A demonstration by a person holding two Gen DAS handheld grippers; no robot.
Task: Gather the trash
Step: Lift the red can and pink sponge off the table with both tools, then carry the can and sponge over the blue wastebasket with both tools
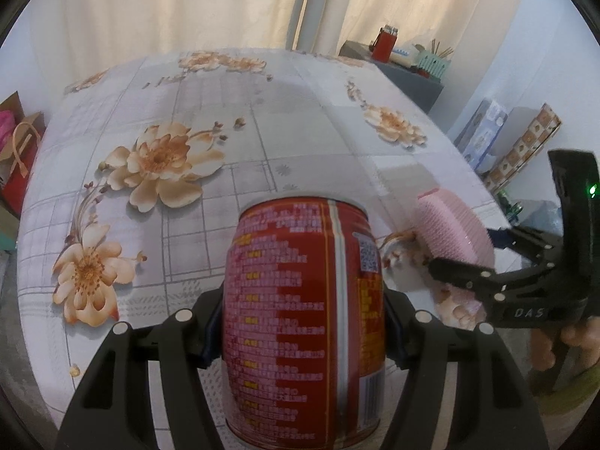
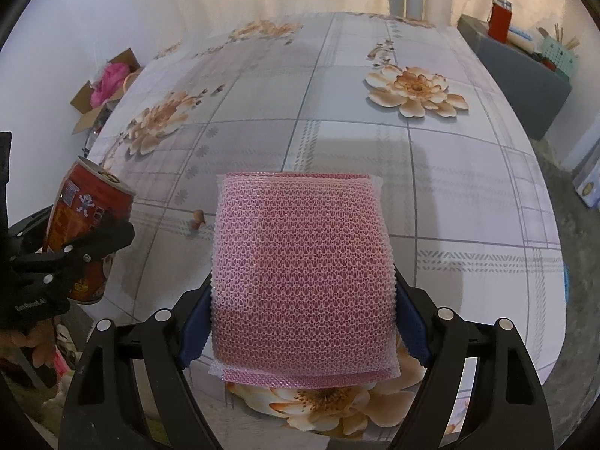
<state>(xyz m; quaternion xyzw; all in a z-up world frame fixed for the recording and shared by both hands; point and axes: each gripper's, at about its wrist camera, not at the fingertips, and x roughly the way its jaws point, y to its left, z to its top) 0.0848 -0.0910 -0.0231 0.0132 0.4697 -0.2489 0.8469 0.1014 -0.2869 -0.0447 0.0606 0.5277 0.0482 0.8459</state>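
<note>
A red drink can (image 1: 300, 318) with white and yellow print stands between the pads of my left gripper (image 1: 302, 330), which is shut on its sides. The same can (image 2: 86, 225) shows tilted at the left of the right wrist view. My right gripper (image 2: 303, 330) is shut on a pink mesh-textured pad (image 2: 303, 277), its blue pads pressing both edges. That pink pad (image 1: 453, 232) and the right gripper (image 1: 487, 255) appear at the right of the left wrist view. Both items hang above the flowered tablecloth (image 2: 412, 172).
A grey cabinet (image 2: 525, 75) with a red holder (image 2: 500, 18) and a teal basket stands at the back right. An open cardboard box (image 2: 108, 86) with pink stuff sits past the table's left edge. Boxes (image 1: 483, 131) lean by the right wall. A person's hand (image 1: 570, 341) holds the right gripper.
</note>
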